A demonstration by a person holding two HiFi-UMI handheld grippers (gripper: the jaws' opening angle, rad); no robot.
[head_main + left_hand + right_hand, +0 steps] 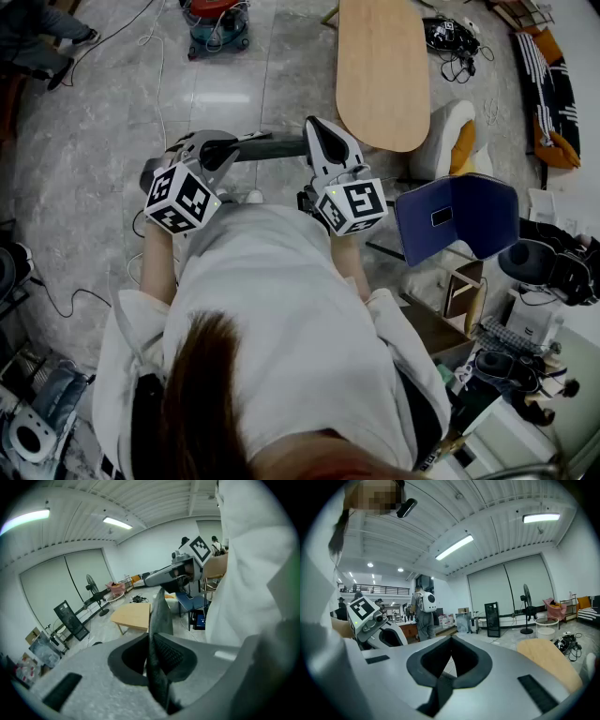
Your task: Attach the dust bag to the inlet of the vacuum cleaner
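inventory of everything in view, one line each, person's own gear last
dust bag: 1, dark grey, clamped in the left tool, reaching toward the right tool
vacuum cleaner: 1, red and teal, on the floor far ahead
table: 1, light wood, ahead on the right
chair: 1, blue, right of the person
armchair: 1, white with orange cushion, beside the table
standing fan: 1, black, by the far wall
bystander: 1, white backpack, standing in the background
left tool: 1, grey, shut on the dust bag
right tool: 1, grey, shut
marker cubes: 2, black and white, one per tool
coat: 1, white, worn by the person
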